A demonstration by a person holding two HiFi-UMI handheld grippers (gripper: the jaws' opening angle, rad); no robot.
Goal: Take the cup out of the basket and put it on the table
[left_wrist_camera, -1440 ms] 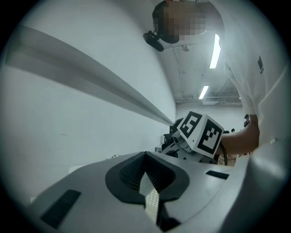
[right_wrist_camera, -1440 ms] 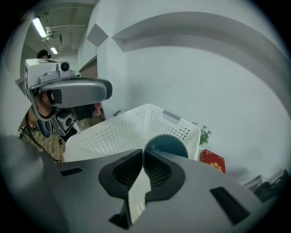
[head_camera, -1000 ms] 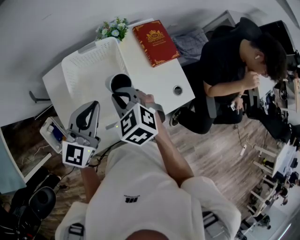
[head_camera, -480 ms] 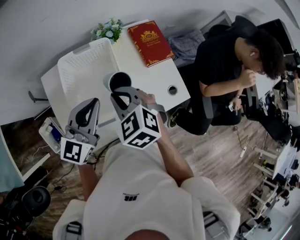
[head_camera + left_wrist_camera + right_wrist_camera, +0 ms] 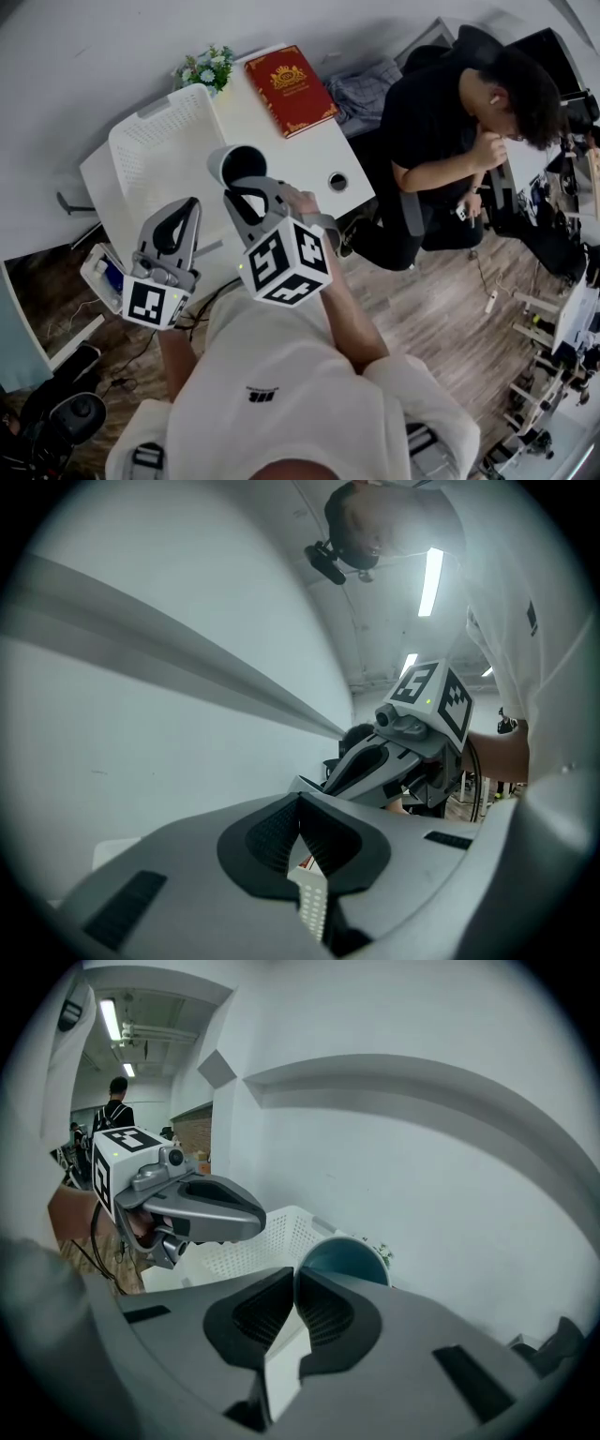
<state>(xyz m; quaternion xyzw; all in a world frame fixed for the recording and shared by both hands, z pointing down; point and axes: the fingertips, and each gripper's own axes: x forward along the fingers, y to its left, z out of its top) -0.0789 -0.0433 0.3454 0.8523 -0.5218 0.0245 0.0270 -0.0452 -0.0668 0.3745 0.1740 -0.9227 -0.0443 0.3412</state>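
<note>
– On the left side of the worktop (image 5: 281,141), what have we got?
– The left claw (image 5: 300,801), held over the near left corner with its marker cube toward the person. Its own view shows the two pads pressed together at the tips, gripping nothing.
– And past it?
– The white perforated basket (image 5: 164,150), at about 11 o'clock from that claw, filling the worktop's left half. A small bunch of flowers (image 5: 202,67) sits at the basket's 1 o'clock, by the far edge.
– Where is the cup?
– The cup (image 5: 239,164) is at the basket's 3 o'clock, close against its near right corner, upright with its mouth up. From the head view it looks dark inside, while the right gripper view shows the inside blue-green. I cannot tell whether it stands on the worktop beside the basket or just within that corner.
– Is the right claw on it?
– The right claw (image 5: 293,1274) points at it from 6 o'clock, with its tips right at the near rim. Its own view shows the pads closed face to face. The cup sits just beyond them, and the right jaw covers the near part of the rim.
– Further right?
– A red book (image 5: 289,89) with gold ornament lies flat at the cup's 1 o'clock, near the far edge. A small round fitting (image 5: 337,181) sits at the cup's 3 o'clock, by the worktop's right edge. Off the worktop, further toward 3 o'clock, a person in black (image 5: 441,122) sits bent forward with one hand raised.
</note>
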